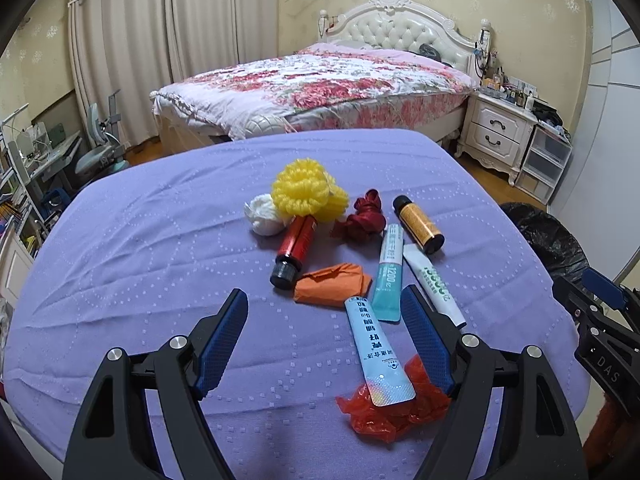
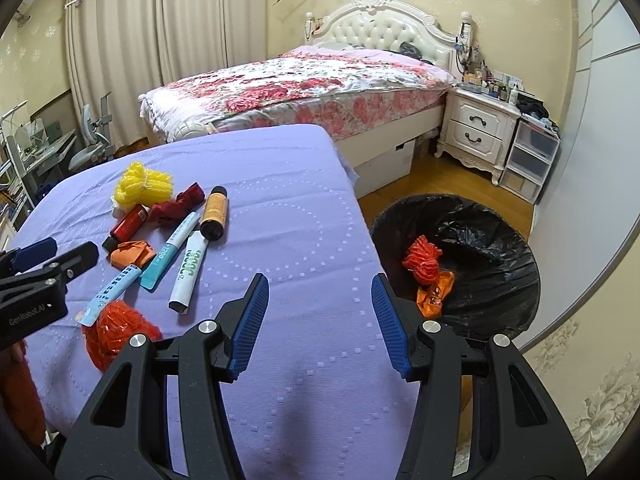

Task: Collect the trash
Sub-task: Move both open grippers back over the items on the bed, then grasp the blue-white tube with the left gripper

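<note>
Trash lies on a purple-covered table [image 1: 140, 240]: a yellow mesh ball [image 1: 304, 192], a white paper wad [image 1: 262, 214], a red bottle [image 1: 294, 248], a dark red wrapper [image 1: 364, 218], an amber bottle [image 1: 418, 224], an orange paper wad [image 1: 332, 282], three tubes [image 1: 378, 354] and a red plastic scrap [image 1: 392, 408]. My left gripper [image 1: 324, 332] is open and empty above the nearest tube. My right gripper [image 2: 320, 316] is open and empty over the table's right edge, beside a black-lined bin [image 2: 480, 216] holding orange trash [image 2: 426, 268].
A bed with a floral cover [image 2: 296, 80] stands behind the table. A white nightstand [image 2: 476, 128] and plastic drawers [image 2: 528, 160] are at the right wall. A desk and chair [image 2: 88, 140] stand at the left. The left gripper shows in the right wrist view [image 2: 44, 264].
</note>
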`<action>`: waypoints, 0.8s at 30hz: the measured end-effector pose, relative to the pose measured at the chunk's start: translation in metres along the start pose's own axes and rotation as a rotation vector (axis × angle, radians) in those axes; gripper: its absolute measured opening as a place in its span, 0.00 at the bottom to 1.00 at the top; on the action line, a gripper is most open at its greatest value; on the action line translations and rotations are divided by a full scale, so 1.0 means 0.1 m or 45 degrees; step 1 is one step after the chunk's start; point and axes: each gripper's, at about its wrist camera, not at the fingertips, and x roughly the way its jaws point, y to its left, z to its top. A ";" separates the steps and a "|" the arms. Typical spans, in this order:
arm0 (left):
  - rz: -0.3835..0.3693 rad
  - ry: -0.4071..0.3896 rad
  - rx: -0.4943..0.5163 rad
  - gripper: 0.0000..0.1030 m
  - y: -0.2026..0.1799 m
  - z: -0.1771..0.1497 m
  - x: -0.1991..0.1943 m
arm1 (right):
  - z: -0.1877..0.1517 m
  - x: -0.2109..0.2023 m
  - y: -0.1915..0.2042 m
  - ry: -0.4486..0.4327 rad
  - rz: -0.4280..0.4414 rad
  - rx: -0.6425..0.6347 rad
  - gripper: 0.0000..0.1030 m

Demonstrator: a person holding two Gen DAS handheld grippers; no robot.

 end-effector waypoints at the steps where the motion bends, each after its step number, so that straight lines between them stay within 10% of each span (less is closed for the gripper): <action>1: -0.005 0.008 0.005 0.74 0.00 -0.03 0.02 | 0.00 0.02 0.01 0.003 0.001 -0.002 0.51; 9: -0.060 0.095 0.020 0.63 -0.01 -0.13 0.19 | -0.05 0.20 0.09 0.051 0.017 -0.018 0.51; 18: -0.177 0.144 0.012 0.19 0.05 -0.23 0.21 | -0.05 0.25 0.17 0.063 0.033 -0.040 0.51; 24: -0.185 0.084 0.020 0.18 0.06 -0.22 0.04 | -0.03 0.24 0.27 0.064 0.063 -0.061 0.51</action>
